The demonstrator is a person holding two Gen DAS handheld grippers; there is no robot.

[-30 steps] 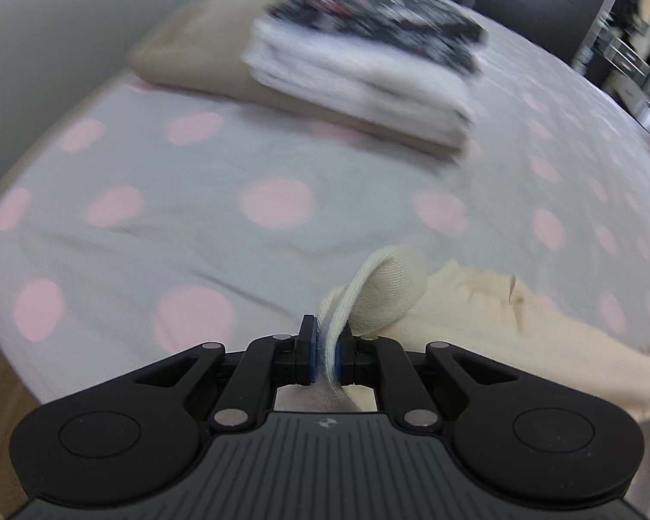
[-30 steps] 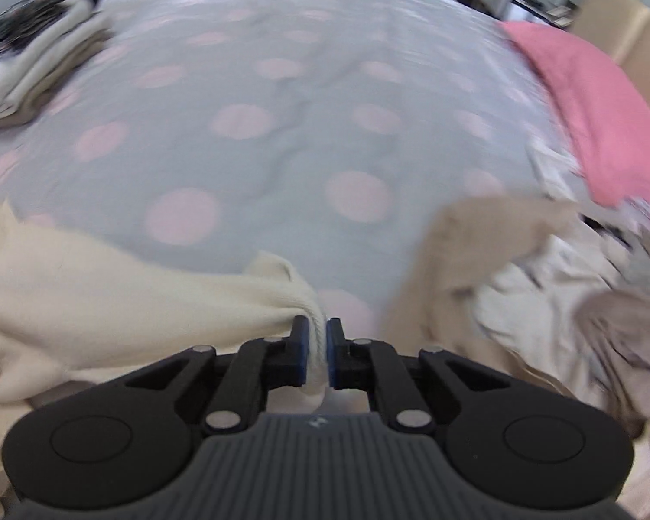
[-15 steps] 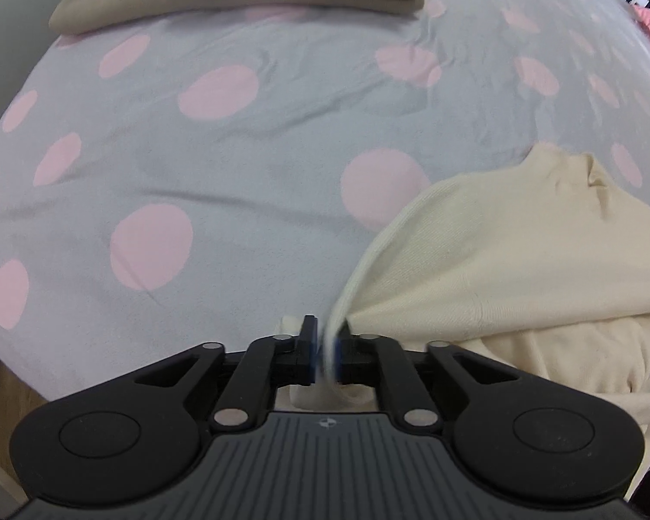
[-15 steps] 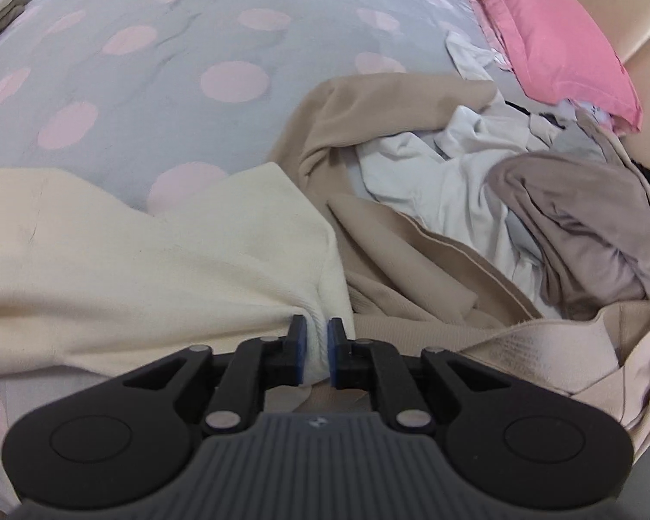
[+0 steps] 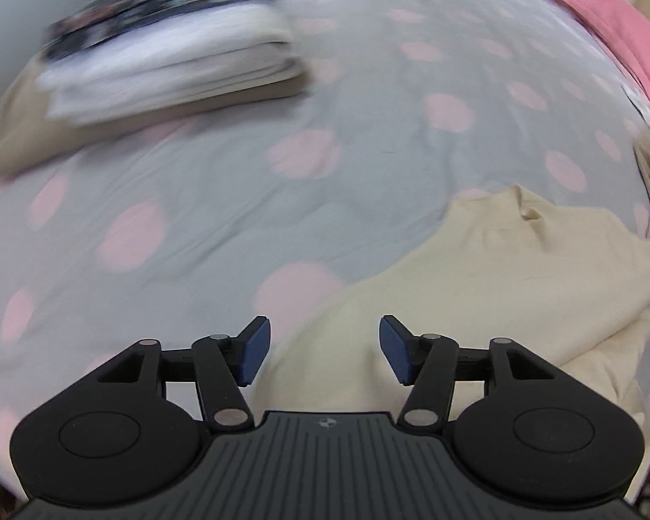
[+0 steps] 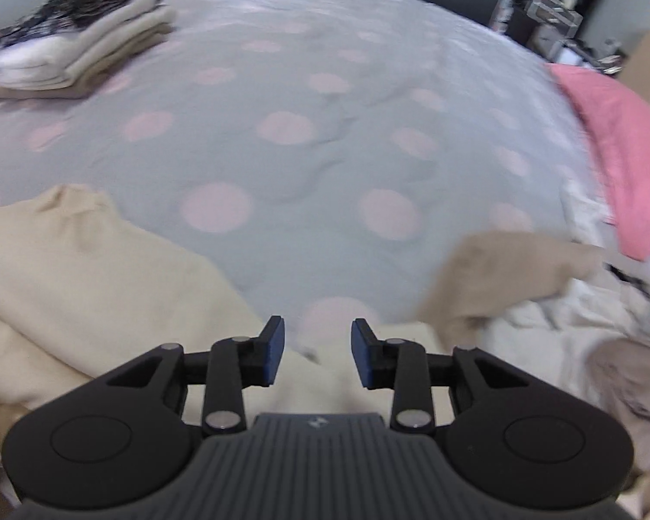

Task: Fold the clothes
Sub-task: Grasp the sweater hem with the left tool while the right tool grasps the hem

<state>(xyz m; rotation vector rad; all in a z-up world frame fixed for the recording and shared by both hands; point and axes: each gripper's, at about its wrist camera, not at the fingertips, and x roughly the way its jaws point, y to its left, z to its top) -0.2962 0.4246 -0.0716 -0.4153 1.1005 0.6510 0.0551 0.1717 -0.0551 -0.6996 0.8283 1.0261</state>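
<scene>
Left gripper is hovering with jaws spread wide, gripping nothing, over the cream garment lying on the grey pink-dotted bedspread. Right gripper is likewise gaping, empty, above the same garment's edge. Folded stack is sitting far-left; unfolded clothes pile is lying right, near the pink pillow.

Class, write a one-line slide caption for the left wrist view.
Open left tongs above a cream garment on the polka-dot bedspread.
</scene>
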